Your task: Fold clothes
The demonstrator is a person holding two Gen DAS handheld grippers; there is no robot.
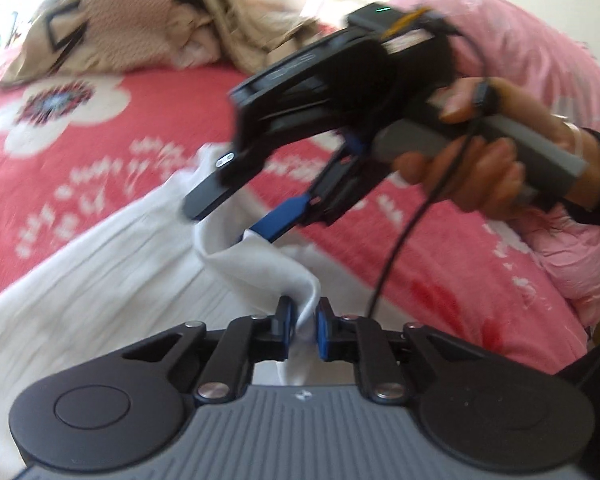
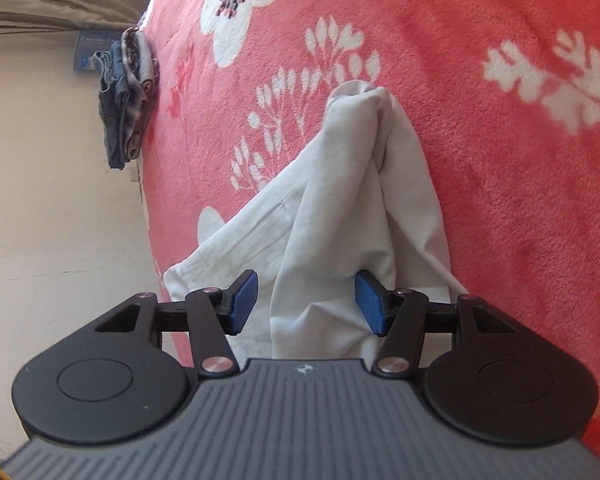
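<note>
A white garment lies on the red floral blanket. My left gripper is shut on a raised fold of the white garment, pinched between its blue pads. My right gripper is open, its blue pads apart on either side of a bunched ridge of the white garment, not clamping it. In the left wrist view the right gripper is held by a hand just beyond my left gripper, its tips at the same piece of cloth.
A pile of beige and black clothes lies at the far end of the bed. A pink quilt bulges at the right. Folded grey and blue clothes sit at the blanket's edge.
</note>
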